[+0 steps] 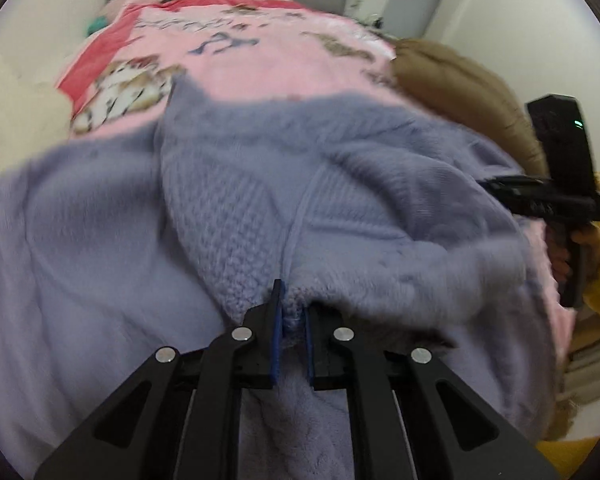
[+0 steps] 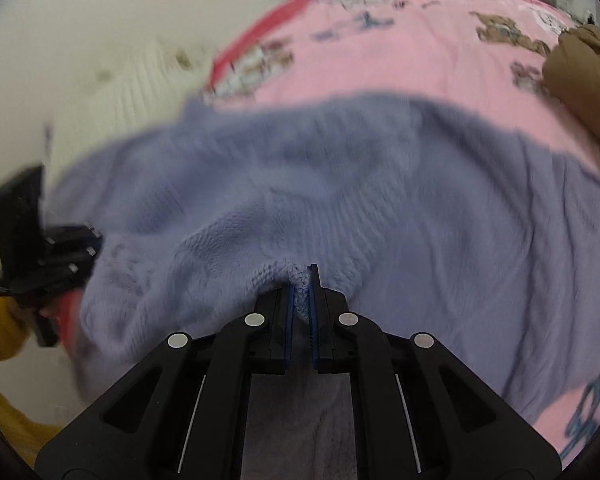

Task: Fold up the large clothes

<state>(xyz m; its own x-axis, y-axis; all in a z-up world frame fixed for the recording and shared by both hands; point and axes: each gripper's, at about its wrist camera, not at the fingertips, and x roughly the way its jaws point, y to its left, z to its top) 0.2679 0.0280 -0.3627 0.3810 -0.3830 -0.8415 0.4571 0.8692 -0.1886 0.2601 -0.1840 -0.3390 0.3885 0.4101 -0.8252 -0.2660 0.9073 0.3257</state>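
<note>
I hold the lilac knitted wool sweater (image 1: 260, 200) with both grippers. My left gripper (image 1: 291, 320) has its fingers clamped on a knit edge, and my right gripper (image 2: 300, 304) is also clamped on an edge. The sweater lies spread over the pink printed blanket (image 1: 260, 64) on the bed. A brown padded jacket (image 1: 452, 80) is just beside the sweater, at its right.

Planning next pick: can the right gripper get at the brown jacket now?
Probably not yet: right gripper is shut on the lavender sweater, as is the left gripper. The brown jacket lies uncovered beyond the sweater.
</note>
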